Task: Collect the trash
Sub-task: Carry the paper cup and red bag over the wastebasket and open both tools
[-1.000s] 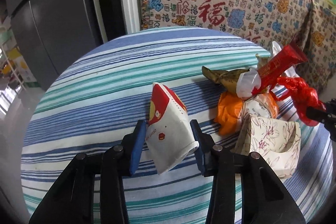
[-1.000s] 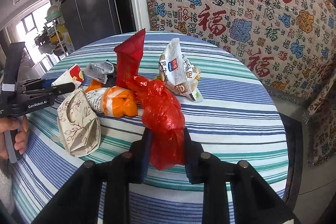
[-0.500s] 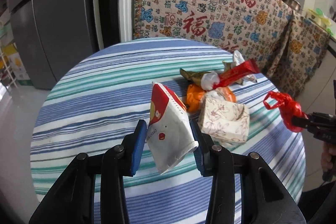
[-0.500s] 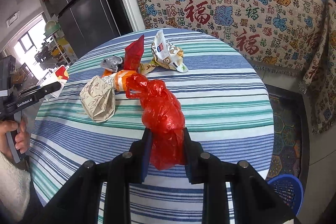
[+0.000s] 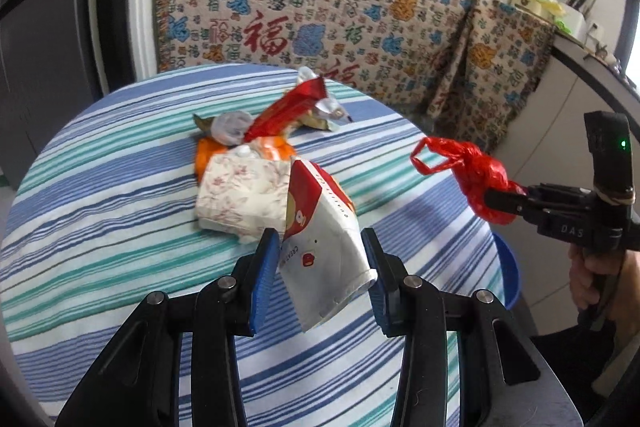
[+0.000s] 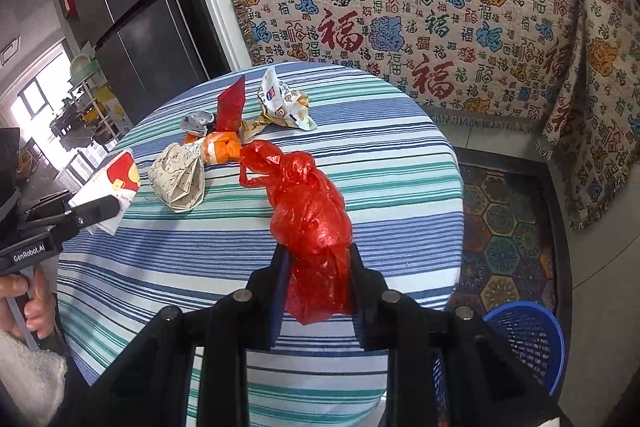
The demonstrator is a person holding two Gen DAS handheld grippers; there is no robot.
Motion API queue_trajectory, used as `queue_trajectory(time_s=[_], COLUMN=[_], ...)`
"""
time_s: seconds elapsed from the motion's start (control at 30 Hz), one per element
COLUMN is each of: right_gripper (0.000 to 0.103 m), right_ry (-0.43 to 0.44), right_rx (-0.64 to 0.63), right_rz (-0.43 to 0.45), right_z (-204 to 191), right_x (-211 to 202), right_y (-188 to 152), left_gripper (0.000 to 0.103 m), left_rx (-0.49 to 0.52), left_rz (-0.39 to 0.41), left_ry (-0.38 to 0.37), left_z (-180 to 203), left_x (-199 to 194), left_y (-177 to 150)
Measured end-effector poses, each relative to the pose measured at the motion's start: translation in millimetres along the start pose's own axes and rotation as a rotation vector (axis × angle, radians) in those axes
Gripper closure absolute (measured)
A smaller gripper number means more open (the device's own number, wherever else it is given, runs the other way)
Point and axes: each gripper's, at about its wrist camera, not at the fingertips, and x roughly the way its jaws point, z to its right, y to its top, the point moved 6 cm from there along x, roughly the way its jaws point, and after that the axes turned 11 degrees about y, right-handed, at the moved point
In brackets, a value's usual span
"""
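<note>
My left gripper point(image 5: 320, 259) is shut on a white and red paper carton point(image 5: 320, 227) and holds it above the striped round table point(image 5: 100, 207). It also shows in the right wrist view point(image 6: 110, 187). My right gripper point(image 6: 316, 267) is shut on a knotted red plastic bag point(image 6: 308, 207), held in the air past the table's right edge; the bag also shows in the left wrist view point(image 5: 476, 171). A pile of trash stays on the table: a floral paper box point(image 5: 240, 191), an orange wrapper point(image 5: 204, 155), a red packet point(image 5: 288, 111) and a snack bag point(image 6: 280, 103).
A blue mesh basket point(image 6: 528, 339) stands on the floor at the table's right side; its rim shows in the left wrist view point(image 5: 508, 275). A patterned blanket point(image 6: 400, 7) hangs behind the table. A dark fridge point(image 6: 132, 7) stands at the left.
Both grippers have risen and pulled back from the trash pile with their loads. The right gripper carried the red bag out past the table's right edge, and the blue basket shows more fully.
</note>
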Motion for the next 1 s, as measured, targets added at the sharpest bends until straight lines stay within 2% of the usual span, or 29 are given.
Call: queue_trajectory(time_s=[0.17, 0.2, 0.3, 0.6, 1.0], right_gripper=[0.076, 0.076, 0.076, 0.076, 0.076], right_ry=[-0.017, -0.021, -0.032, -0.066, -0.09], right_rx=[0.02, 0.026, 0.042, 0.079, 0.11], right_rz=[0.02, 0.023, 0.033, 0.05, 0.052], right_z=[8, 11, 20, 43, 60], right_x=[-17, -20, -29, -50, -58], right_y=[-7, -7, -9, -21, -31], left_gripper=[0.061, 0.067, 0.067, 0.068, 0.069], left_rx=[0.046, 0.055, 0.072, 0.098, 0.138], left_rz=[-0.019, -0.02, -0.028, -0.009, 0.016], left_ry=[-0.032, -0.035, -0.042, -0.032, 0.001], left_z=[36, 40, 52, 63, 69], left_x=[8, 9, 13, 17, 18], left_y=[-7, -8, -9, -6, -3])
